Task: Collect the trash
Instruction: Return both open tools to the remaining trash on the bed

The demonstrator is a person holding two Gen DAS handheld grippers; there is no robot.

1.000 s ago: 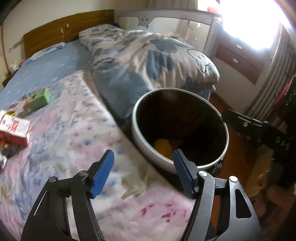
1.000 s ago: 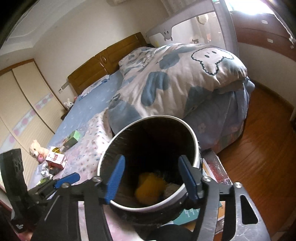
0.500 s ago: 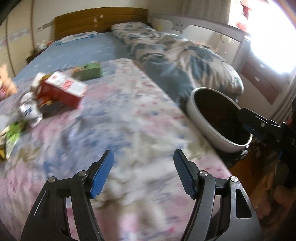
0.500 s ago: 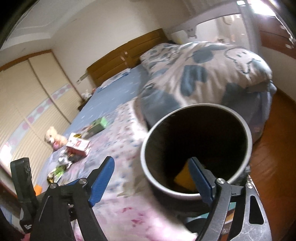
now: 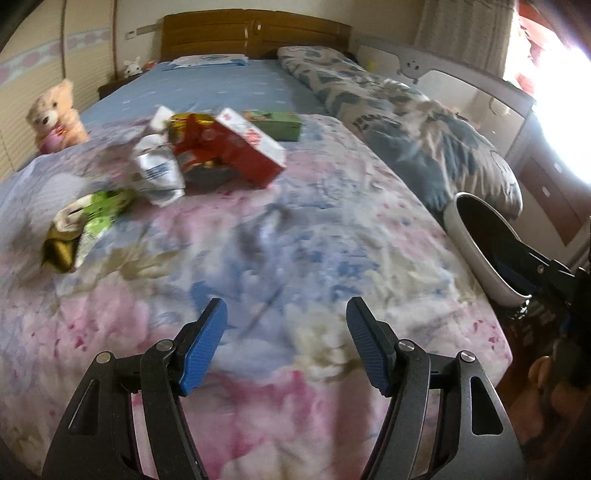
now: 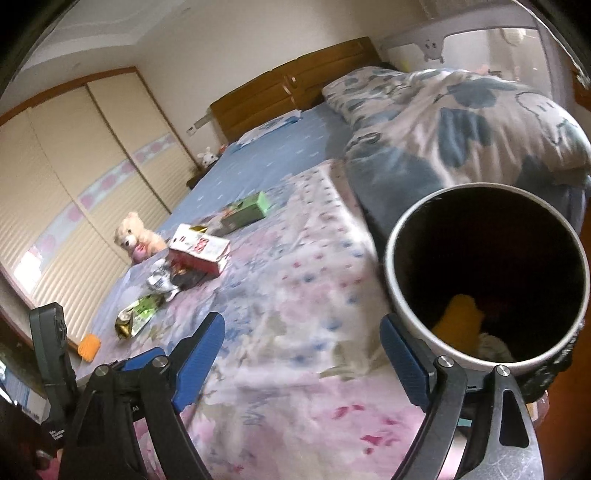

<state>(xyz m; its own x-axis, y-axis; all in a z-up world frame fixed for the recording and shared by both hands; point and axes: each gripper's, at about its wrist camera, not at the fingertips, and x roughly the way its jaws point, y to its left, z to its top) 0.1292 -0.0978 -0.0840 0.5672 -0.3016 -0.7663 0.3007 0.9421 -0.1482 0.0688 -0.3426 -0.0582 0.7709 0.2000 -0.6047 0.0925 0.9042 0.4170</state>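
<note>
Trash lies on the floral bedspread: a red and white carton, a green box, a crumpled silver wrapper and a green and gold wrapper. A white-rimmed trash bin stands at the bed's right edge with yellow trash inside. My left gripper is open and empty, above the bedspread, short of the trash. My right gripper is open and empty, beside the bin's rim.
A teddy bear sits at the bed's left side. A bunched patterned duvet lies along the right. An orange item lies at the left bed edge. Wooden headboard at the far end.
My left gripper has swung left from over the bin toward the trash pile, which now sits closer and more central. My right gripper has also turned left, leaving the bin at its right.
</note>
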